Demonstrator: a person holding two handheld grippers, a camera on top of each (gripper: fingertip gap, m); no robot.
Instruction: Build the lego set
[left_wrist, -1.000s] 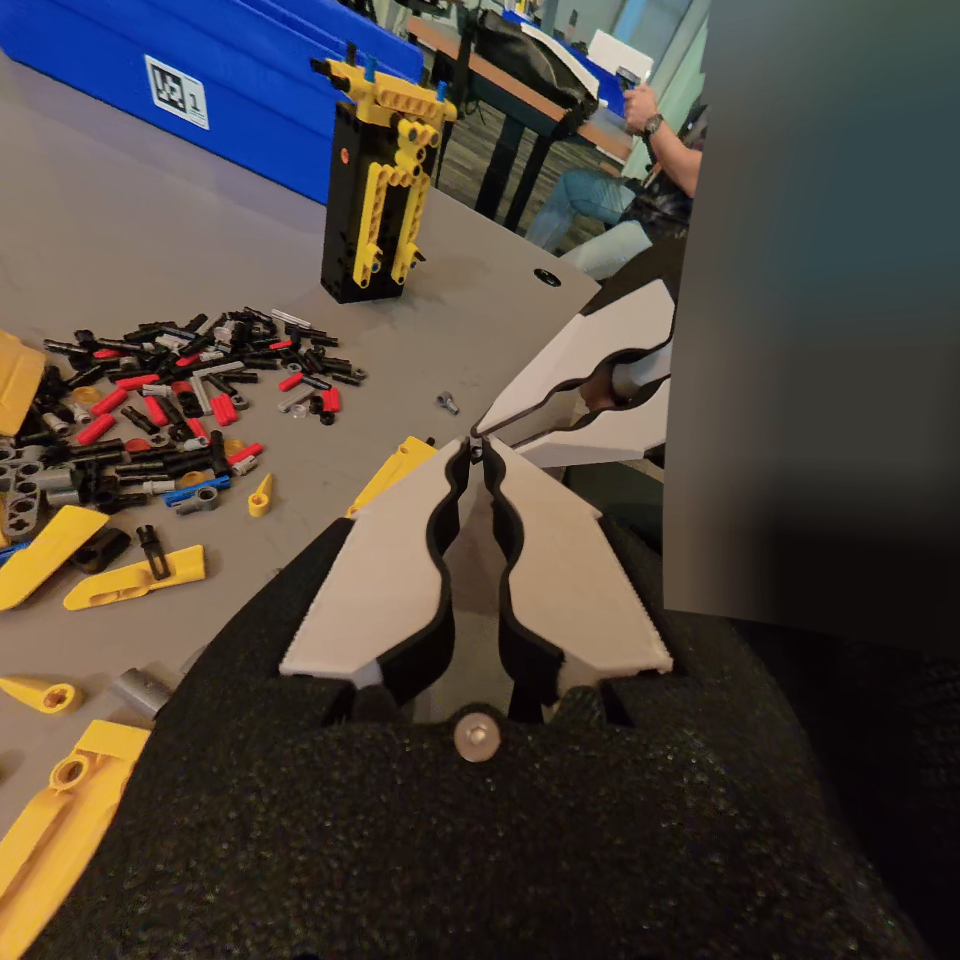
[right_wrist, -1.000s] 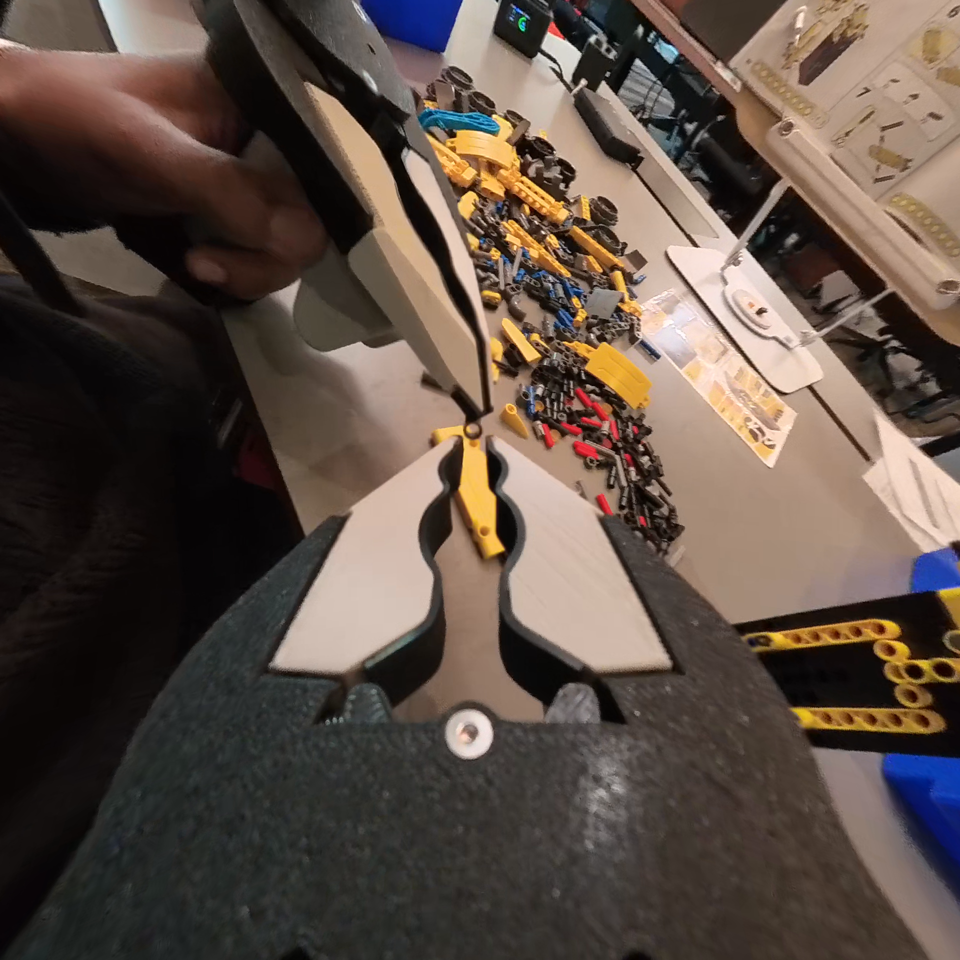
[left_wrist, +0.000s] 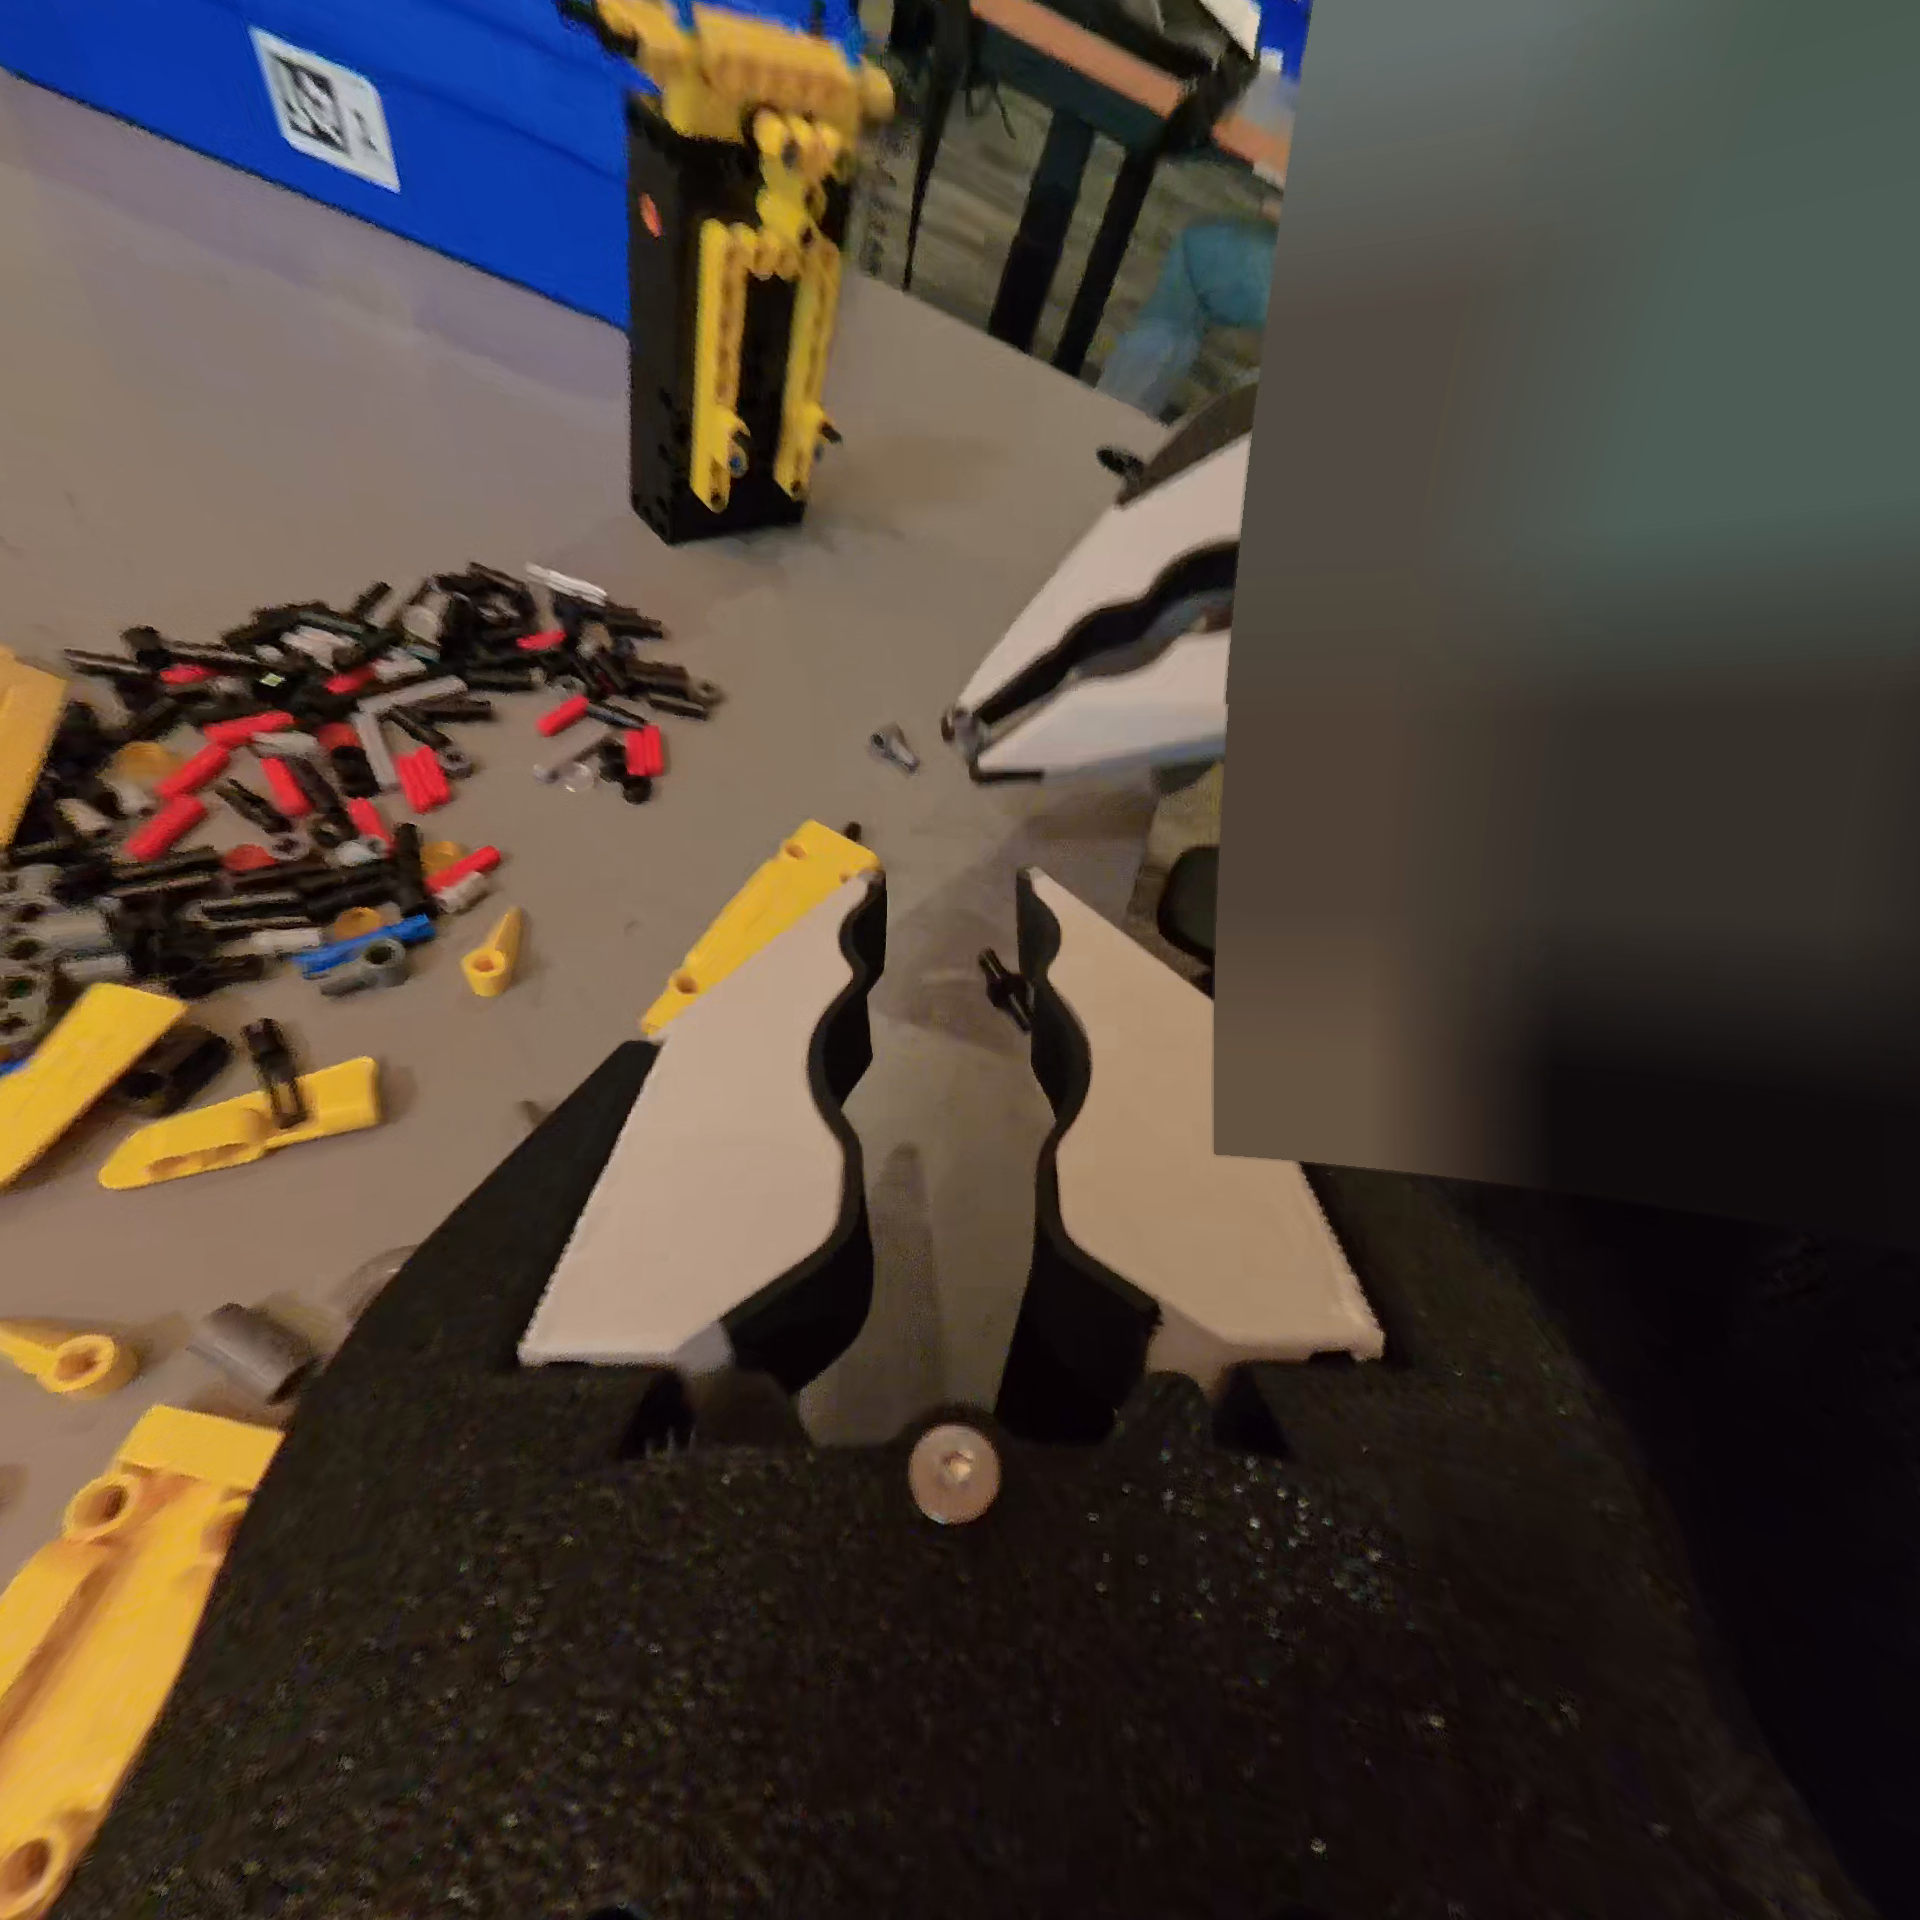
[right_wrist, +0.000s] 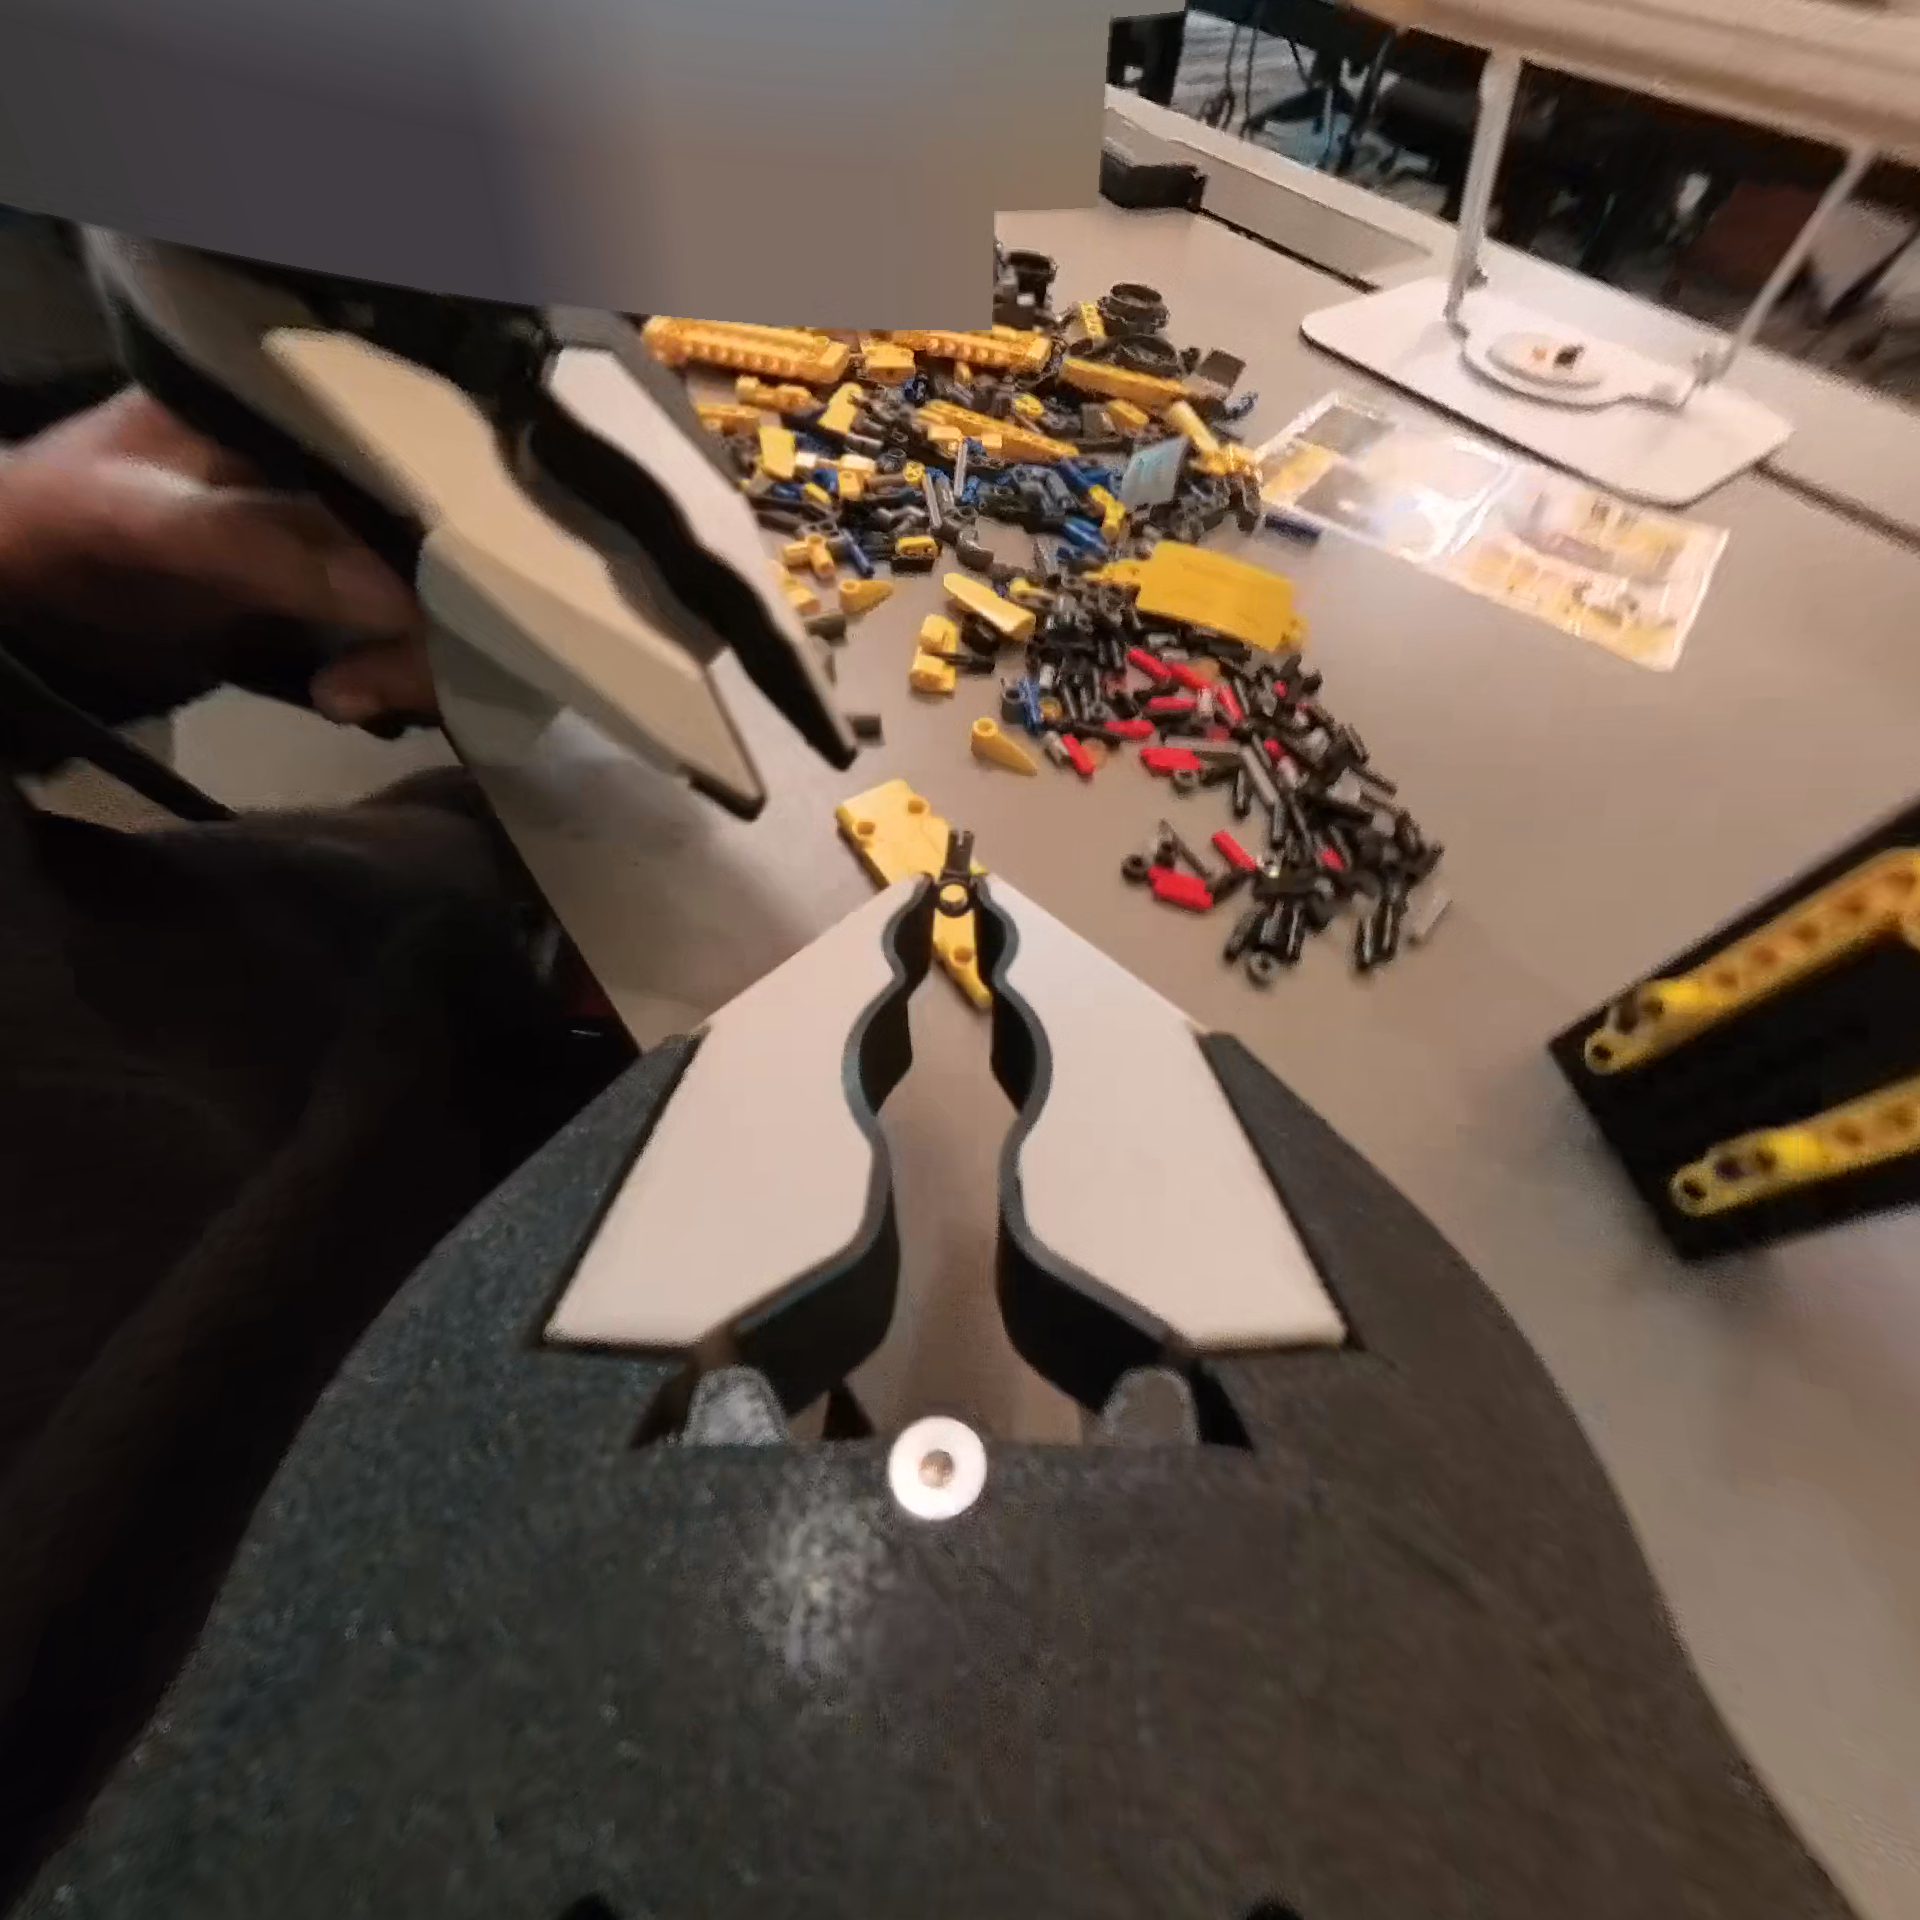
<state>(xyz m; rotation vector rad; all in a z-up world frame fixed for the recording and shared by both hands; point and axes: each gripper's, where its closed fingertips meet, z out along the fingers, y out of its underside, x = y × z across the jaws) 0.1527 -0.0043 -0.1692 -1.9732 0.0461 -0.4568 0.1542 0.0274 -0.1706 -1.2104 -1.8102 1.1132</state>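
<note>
Grey table (right_wrist: 1558, 790) carries scattered building pieces (right_wrist: 1195, 707); right hand-held gripper (right_wrist: 953, 891) pinches a small black connector (right_wrist: 954, 878), left hand-held gripper (left_wrist: 951, 883) gapes empty.

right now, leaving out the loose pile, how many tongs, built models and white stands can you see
tongs: 2, left tongs open, right tongs shut on a black pin
black-and-yellow built model: 1
white stand: 1
total: 4
</note>
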